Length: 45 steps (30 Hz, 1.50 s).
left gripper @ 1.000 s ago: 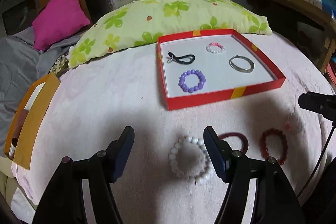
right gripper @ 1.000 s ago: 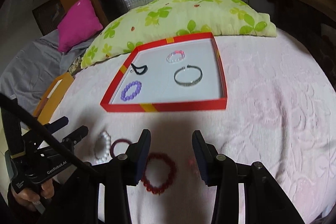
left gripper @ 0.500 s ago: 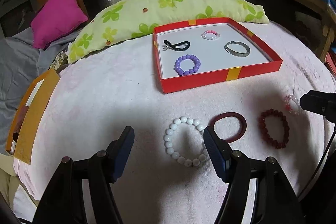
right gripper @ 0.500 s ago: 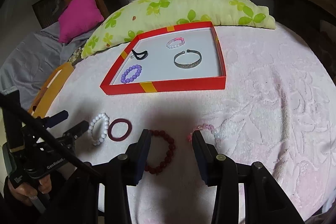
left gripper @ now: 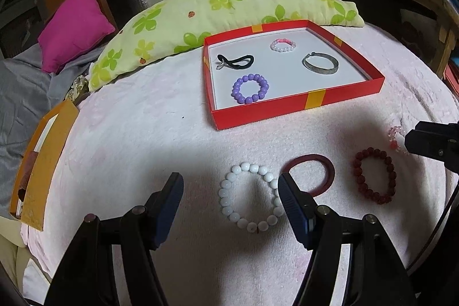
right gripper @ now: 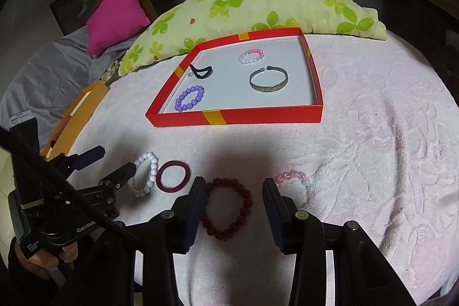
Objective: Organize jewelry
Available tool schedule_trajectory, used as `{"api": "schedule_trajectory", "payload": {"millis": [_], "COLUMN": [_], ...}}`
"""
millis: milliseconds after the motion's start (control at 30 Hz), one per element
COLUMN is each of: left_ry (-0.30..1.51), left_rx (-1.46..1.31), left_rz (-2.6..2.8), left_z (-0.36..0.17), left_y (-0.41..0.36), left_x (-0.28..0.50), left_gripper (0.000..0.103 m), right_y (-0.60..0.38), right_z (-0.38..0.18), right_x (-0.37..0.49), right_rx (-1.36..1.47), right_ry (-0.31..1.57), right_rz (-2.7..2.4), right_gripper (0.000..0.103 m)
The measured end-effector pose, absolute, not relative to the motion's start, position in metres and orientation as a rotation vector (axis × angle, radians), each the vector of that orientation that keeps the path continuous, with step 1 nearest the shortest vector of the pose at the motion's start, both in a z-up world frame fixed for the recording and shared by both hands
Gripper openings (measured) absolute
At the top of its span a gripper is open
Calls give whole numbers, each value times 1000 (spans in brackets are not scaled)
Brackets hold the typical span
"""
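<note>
My right gripper hangs over the pink towel with its jaws apart and nothing between the pads. A dark red bead bracelet lies beneath the gap. A pale pink bracelet lies just right of it, partly behind my right finger. To the left sit a maroon ring and a white bead bracelet, with my left gripper over the white one. Farther back, the red tray holds a purple bracelet, a black hair tie, a silver bangle and a small pink-and-white bracelet.
</note>
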<state>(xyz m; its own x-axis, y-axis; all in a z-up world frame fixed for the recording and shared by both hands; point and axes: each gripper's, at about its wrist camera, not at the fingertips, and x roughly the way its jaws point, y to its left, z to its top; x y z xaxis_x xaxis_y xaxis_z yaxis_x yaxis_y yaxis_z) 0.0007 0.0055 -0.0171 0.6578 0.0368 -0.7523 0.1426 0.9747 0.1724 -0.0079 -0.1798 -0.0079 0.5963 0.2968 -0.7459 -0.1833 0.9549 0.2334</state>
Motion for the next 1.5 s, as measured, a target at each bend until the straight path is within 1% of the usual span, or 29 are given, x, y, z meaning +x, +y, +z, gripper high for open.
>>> {"api": "schedule_trajectory", "payload": {"millis": [1500], "left_ry": [867], "left_rx": [269], "left_rz": [-65], "left_z": [-24], "left_y": [3], "left_x": [2], "left_gripper": [69], "right_y": [-184], "right_z": [-17], "right_x": [-6], "right_rx": [139], "right_ry": [930], "right_rz": [276], "right_gripper": [45]}}
